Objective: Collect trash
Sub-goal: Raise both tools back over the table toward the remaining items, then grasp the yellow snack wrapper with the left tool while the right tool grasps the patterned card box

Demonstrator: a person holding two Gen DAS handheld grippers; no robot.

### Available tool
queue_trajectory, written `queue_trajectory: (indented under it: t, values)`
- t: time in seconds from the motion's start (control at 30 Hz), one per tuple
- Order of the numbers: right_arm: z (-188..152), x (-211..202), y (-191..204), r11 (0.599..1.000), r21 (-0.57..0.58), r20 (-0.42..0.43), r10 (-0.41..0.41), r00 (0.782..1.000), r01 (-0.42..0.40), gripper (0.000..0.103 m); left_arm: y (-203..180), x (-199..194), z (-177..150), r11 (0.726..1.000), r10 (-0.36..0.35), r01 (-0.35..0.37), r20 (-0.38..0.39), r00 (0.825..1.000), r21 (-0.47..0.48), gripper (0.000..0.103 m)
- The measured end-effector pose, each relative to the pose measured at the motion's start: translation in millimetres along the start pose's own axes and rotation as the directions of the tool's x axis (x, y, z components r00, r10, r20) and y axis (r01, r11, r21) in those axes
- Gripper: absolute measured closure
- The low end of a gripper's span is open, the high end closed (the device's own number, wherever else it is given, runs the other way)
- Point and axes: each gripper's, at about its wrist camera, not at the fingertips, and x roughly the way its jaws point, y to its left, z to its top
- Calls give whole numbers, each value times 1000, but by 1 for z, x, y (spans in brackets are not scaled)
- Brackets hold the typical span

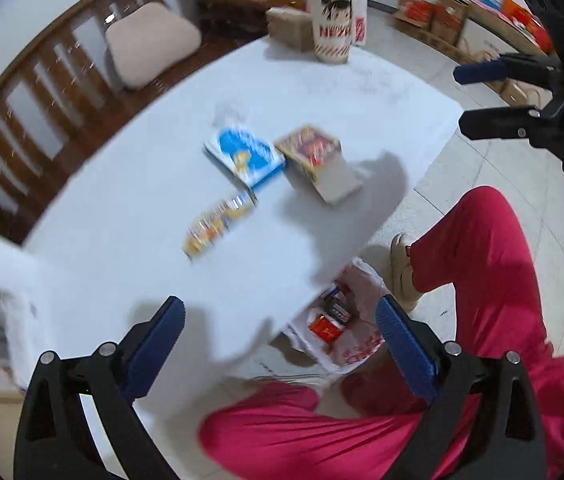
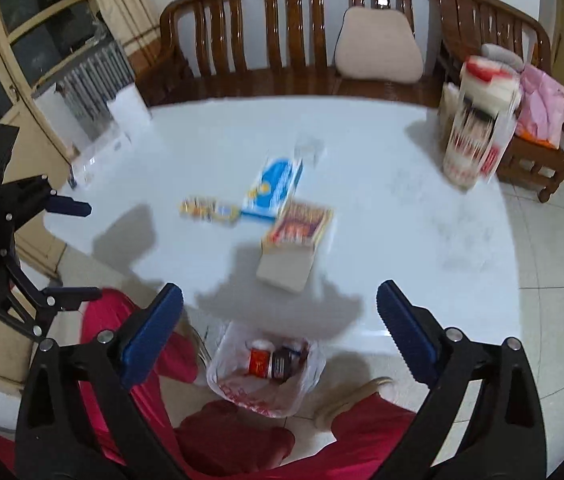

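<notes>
Left wrist view: left gripper (image 1: 279, 328) and right gripper (image 2: 279, 320) are both hanging above the table (image 2: 402, 208), jaws spread wide apart, nothing between them. Three packages, blue box (image 2: 273, 190), red box (image 2: 298, 226) and yellow wrapper (image 2: 207, 209), are lying mid-table. A plastic bag (image 2: 265, 376) holding trash is sitting below the near edge.

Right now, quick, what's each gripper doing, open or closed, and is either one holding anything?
Left gripper: open, jaws wide, nothing between them.
Right gripper: open, jaws wide, nothing held.
</notes>
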Motion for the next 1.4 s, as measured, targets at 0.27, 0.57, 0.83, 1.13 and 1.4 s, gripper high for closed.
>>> queue_trajectory:
  t: [0.27, 0.57, 0.83, 1.13, 1.4]
  values:
    - [55, -24, 2, 998, -68, -13, -17, 1000, 16, 8, 16, -29, 43, 980, -13, 19, -32, 999, 198, 9]
    - [97, -10, -11, 1000, -18, -60, -16, 998, 15, 8, 19, 5, 64, 935, -43, 74, -97, 994, 347, 9]
    - [104, 31, -16, 1000, 8, -143, 21, 989, -20, 8, 30, 54, 68, 921, -78, 138, -176, 981, 364, 9]
    - [99, 81, -27, 999, 51, -212, 21, 977, -10, 8, 40, 117, 61, 913, -76, 182, -286, 955, 365, 9]
    - [80, 147, -25, 998, 57, -337, 36, 941, -18, 8, 47, 155, 58, 914, -75, 197, -330, 941, 355, 9]
